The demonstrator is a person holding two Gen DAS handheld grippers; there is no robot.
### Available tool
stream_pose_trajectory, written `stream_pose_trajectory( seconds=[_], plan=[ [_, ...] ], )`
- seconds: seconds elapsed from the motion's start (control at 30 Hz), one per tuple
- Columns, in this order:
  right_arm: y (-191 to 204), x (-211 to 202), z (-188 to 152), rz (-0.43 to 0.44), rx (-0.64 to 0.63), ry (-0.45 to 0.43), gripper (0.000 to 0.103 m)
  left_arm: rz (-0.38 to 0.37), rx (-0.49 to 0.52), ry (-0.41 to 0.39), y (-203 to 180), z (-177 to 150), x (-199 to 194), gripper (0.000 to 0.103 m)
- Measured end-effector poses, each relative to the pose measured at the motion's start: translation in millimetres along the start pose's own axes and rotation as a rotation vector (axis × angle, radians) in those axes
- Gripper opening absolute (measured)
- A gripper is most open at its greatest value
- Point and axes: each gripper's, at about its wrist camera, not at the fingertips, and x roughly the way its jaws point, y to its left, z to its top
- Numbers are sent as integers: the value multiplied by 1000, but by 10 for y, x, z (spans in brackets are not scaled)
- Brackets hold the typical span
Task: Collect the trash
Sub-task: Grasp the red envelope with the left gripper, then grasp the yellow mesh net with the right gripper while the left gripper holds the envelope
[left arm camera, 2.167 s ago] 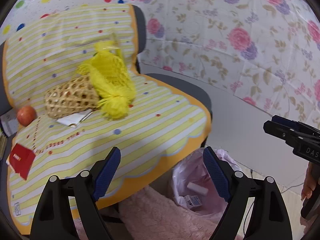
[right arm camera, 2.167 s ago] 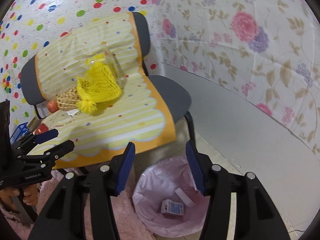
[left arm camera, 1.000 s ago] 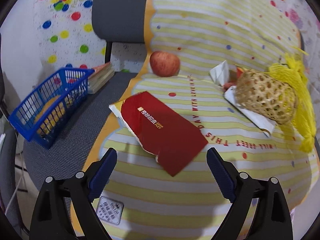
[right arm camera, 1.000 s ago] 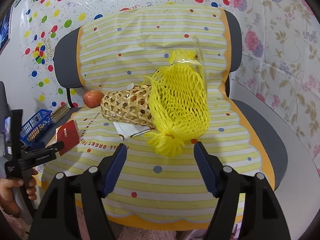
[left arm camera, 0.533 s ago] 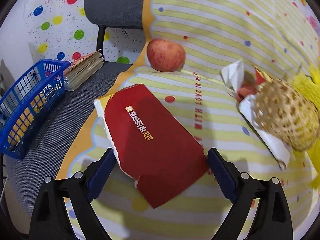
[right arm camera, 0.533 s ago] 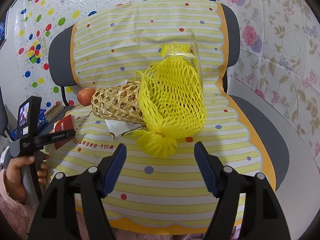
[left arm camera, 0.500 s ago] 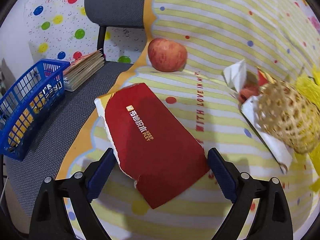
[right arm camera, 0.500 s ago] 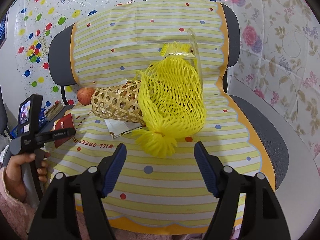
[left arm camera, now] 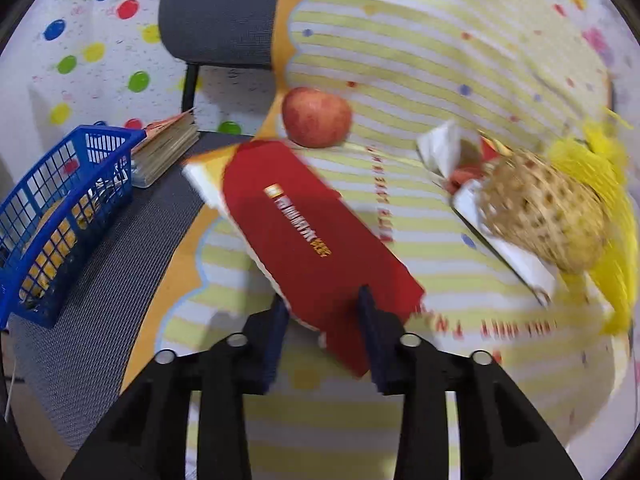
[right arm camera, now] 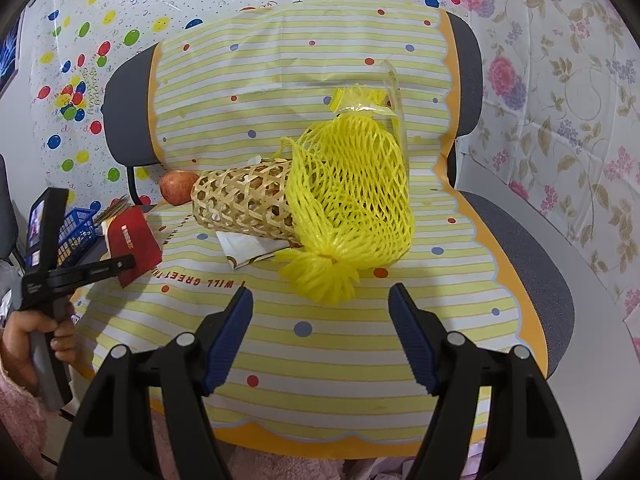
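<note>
Red torn carton (left arm camera: 316, 236) on striped seat cover (left arm camera: 440, 264), near end between closing jaws of left gripper (left arm camera: 322, 312), beside apple (left arm camera: 316, 117). Right gripper (right arm camera: 320, 320) wide apart, empty, before yellow net bag (right arm camera: 352, 200).

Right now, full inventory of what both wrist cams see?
red torn packet: 1, red, seat's left part, between left gripper's closing jaws
apple: 1, red, behind packet
woven basket: 1, tan, on its side mid-seat
net bag: 1, yellow, over basket's end
paper scrap: 1, white, under basket
striped cover: 1, yellow, over grey chair
crate: 1, blue, left of chair
booklets: 1 stack, beside crate
left gripper: 1, black and blue
right gripper: 1, open, empty
hand: 1, on left gripper's handle
</note>
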Motion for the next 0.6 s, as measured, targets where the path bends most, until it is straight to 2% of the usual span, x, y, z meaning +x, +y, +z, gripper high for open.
stream_pose_trajectory(
  seconds=[0.1, 0.17, 0.3, 0.47, 0.6],
  plan=[
    [51, 4, -2, 6, 0, 3, 69, -72, 39, 0, 27, -113, -96, 26],
    [96, -7, 3, 10, -5, 2, 69, -109, 44, -2, 18, -144, -140, 18],
    [175, -27, 19, 7, -15, -1, 69, -162, 62, -88, -74, -111, -376, 0],
    [183, -47, 35, 0, -7, -10, 69, -192, 103, -196, -199, 2, -736, 0],
    [187, -34, 65, 17, 10, -17, 69, -207, 123, -213, -282, 68, -825, 0]
  ],
)
